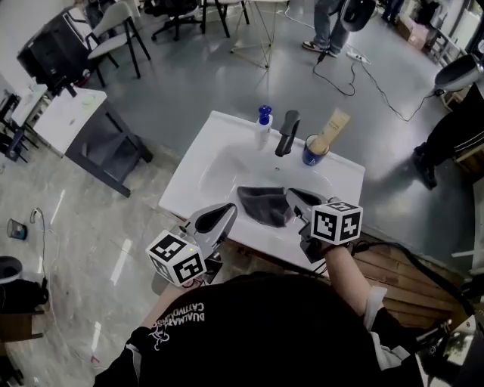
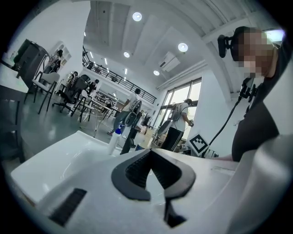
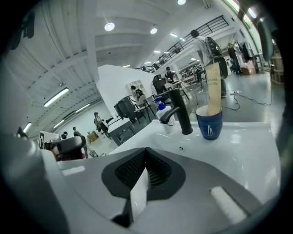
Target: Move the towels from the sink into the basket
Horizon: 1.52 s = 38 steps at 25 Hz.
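Currently, a dark grey cloth towel lies crumpled in the basin of the white rectangular sink, at the basin's 6 o'clock side, nearest the person. The left gripper hangs at the towel's 8 o'clock, over the sink's front rim. The right gripper hangs at the towel's 3 o'clock with its tip over the cloth's edge; whether it touches the cloth cannot be told. Both pairs of jaws are closed, tips together, with nothing between them.

Along the far side of the sink's surface stand three things. A white plastic bottle with a blue pump cap is at 11 o'clock, a black metal faucet at 12, and a blue cup holding a beige tube at 1 o'clock.

Around the sink the smooth grey floor spreads toward 12 o'clock, and pale glossy marbled tiles lie at 9 o'clock. At 10 o'clock a white table stands near a black boxy case and a white-seated chair. A person's legs in jeans show at 12 o'clock, with a black cable trailing across the floor. Brown wooden slats lie at 4 o'clock. The gripper views show a high white ceiling with round lights, a railed upper gallery and tall windows.
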### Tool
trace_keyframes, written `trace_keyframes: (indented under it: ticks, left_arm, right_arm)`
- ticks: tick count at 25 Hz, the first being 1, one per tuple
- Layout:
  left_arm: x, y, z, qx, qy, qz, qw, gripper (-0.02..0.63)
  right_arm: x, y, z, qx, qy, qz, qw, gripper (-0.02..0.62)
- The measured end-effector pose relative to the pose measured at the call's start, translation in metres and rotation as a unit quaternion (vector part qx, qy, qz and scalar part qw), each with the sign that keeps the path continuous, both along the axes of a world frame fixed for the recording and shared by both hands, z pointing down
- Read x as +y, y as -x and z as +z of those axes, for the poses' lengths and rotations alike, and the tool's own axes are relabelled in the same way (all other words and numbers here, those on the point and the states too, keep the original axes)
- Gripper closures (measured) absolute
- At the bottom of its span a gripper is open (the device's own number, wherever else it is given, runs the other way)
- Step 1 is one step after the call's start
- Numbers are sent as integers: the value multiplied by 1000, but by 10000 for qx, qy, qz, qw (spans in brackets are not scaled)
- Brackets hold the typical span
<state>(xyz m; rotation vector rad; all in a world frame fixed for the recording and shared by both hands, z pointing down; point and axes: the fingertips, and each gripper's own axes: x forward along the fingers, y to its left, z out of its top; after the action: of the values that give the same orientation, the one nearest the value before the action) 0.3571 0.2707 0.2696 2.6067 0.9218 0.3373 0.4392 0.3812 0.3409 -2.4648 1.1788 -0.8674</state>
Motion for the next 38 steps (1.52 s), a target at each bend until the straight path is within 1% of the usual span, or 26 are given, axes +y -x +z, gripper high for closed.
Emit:
trace_keyframes:
  ticks: [2,4,8,13,15,16,19,20,21,22,25,28,30,32,33,35,38]
  left_arm:
    - [1,-8,7,-114,-17,-3,9999,603]
    - [3,-13,11,-223,-39,13,9997,603]
    - [7,-16,15,-370,-128,55,9992,603]
    - [0,-18,13,-352,-219,-110,9991,603]
    - [-4,-17,15,-388,-255,-164,9988,603]
    - [-5,-17,17,-422,-271,-194,9986,603]
    - [-12,-15,21,-537,-284,-297,9977,603]
    - [-14,-14,22,-568,-273,-328,9975,603]
    - [-16,-14,22,-590,-261,-358,9973,603]
    - [-18,-13,22,-601,-255,-390,9971,603]
    - [-25,-12,22,-592,-257,-511,9966,603]
    - [-30,-11,25,-633,-246,-579,9960,603]
    - [-30,-10,28,-665,-252,-582,9958,603]
    - [-32,-8,29,-674,-267,-594,9956,603]
    - [-33,-7,29,-673,-272,-605,9955,603]
    - [-35,-6,28,-671,-275,-627,9954,603]
    - [-37,-4,29,-678,-261,-647,9953,603]
  right_arm:
    - [3,-8,12,-111,-27,80,9999,589]
    - [6,-13,24,-115,85,141,9998,589]
    - [10,-17,51,-318,479,127,9983,589]
    - [12,-22,90,-667,1105,62,9916,587]
    - [10,-23,103,-824,1239,-51,9889,512]
    - [8,-22,109,-927,1289,-105,9873,497]
    - [3,-18,127,-1303,1383,-294,9813,481]
    - [-1,-15,133,-1461,1388,-422,9786,459]
    - [-4,-10,139,-1613,1404,-573,9752,419]
    - [-7,-5,144,-1727,1454,-718,9715,402]
    - [-9,6,158,-1852,1750,-990,9619,407]
    - [-12,12,170,-1956,1931,-1179,9542,406]
    - [-12,14,178,-1988,2059,-1258,9499,403]
    - [-10,14,184,-1997,2207,-1231,9467,408]
    - [-9,13,186,-1994,2284,-1187,9455,423]
    - [-4,11,187,-1951,2475,-1077,9429,487]
    - [0,8,186,-1826,2648,-951,9421,536]
